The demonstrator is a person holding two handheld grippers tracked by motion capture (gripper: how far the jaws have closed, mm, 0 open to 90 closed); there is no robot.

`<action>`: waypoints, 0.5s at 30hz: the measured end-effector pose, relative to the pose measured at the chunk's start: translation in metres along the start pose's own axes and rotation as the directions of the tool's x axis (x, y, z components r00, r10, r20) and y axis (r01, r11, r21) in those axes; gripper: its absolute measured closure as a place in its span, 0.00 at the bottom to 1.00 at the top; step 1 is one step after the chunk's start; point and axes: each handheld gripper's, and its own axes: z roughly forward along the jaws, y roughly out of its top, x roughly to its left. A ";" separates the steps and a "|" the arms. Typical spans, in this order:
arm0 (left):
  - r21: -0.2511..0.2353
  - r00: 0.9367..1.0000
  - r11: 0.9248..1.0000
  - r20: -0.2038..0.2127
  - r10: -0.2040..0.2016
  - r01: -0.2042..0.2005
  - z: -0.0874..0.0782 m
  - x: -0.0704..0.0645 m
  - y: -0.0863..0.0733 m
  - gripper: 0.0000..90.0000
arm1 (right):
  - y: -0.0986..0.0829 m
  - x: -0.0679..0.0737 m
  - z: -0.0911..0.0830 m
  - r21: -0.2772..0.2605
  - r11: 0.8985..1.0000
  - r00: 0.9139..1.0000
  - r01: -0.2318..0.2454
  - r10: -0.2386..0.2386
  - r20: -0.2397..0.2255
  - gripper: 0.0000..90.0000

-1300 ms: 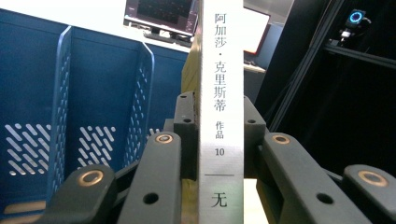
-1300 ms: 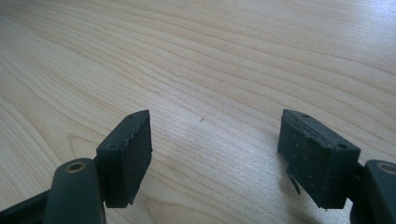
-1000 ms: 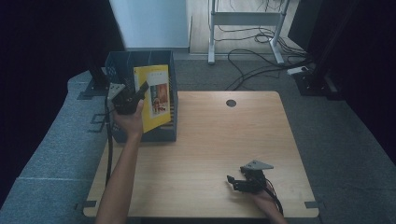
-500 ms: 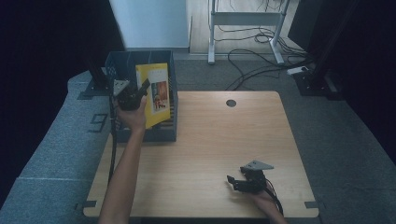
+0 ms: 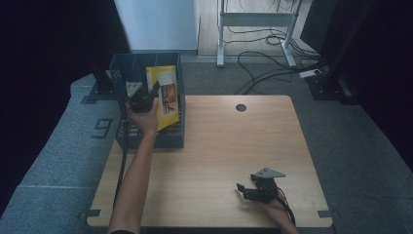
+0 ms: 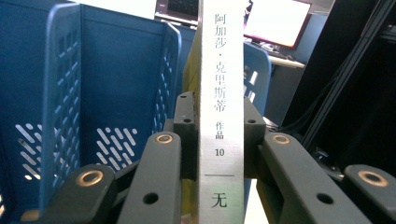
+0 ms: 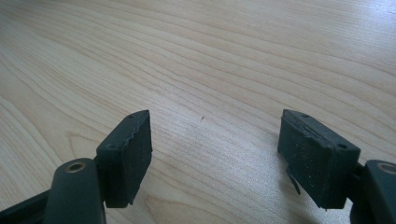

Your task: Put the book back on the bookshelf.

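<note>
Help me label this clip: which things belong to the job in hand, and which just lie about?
In the job:
- left gripper, shut on the yellow book
- blue crate

Lying about:
- right gripper, jaws open over the table
- floor cables

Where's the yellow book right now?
In the high view, the book stands in the blue crate at the table's far left, its spine clamped by the left gripper.

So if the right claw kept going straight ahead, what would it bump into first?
Probably just the wooden table: the open right claw tilts down at bare wood with nothing between, though depth is hard to judge.
</note>
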 end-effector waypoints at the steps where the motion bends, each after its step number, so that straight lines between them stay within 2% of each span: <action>1: 0.002 1.000 1.000 -0.003 0.001 -0.001 0.002 -0.001 -0.002 0.84 | 0.000 0.000 0.000 0.000 1.000 1.000 0.000 0.000 0.000 0.28; 4: 0.008 1.000 1.000 -0.008 0.015 -0.015 0.009 -0.003 -0.008 0.84 | 0.000 0.000 0.000 -0.001 1.000 1.000 0.000 0.000 0.001 0.28; 15: 0.039 1.000 0.999 -0.018 0.013 -0.012 0.025 -0.007 -0.022 0.84 | 0.000 0.001 0.000 0.001 1.000 1.000 -0.006 0.006 0.003 0.28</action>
